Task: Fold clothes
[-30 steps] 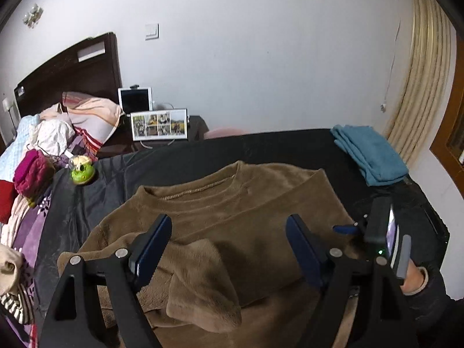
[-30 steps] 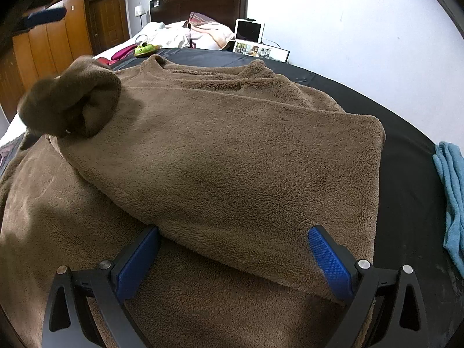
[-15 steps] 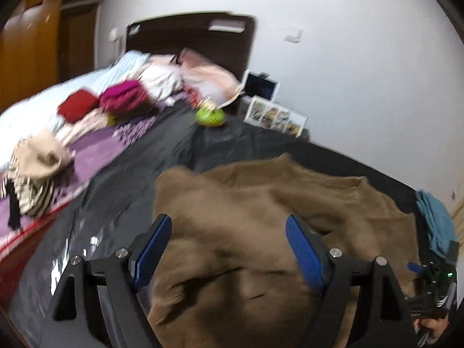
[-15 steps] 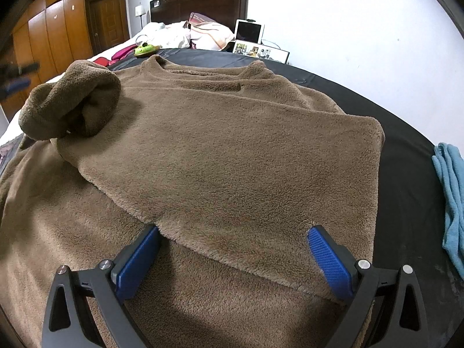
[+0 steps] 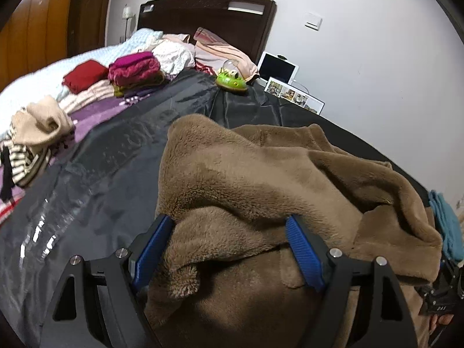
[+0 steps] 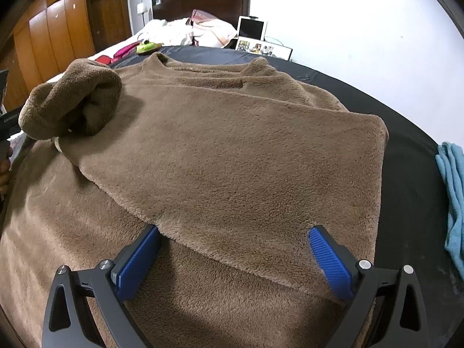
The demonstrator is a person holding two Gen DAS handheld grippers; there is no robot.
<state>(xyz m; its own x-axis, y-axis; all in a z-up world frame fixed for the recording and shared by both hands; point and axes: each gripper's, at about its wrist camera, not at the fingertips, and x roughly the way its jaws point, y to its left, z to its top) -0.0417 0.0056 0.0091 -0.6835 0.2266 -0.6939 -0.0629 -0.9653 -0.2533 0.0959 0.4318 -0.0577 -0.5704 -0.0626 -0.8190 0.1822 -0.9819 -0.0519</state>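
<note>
Now the left gripper (image 5: 229,249), having swung leftward, is hovering wide open over the brown sweater's (image 6: 232,156) sleeve; the right gripper (image 6: 235,255) is staying open.

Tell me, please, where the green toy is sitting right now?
In the left wrist view the green toy sits on the dark sheet beyond the brown sweater, just left of the photo frame and below the pink pillow.

The sweater (image 6: 232,150) lies on the sheet (image 6: 406,156), a towel (image 6: 452,191) to its right.
</note>
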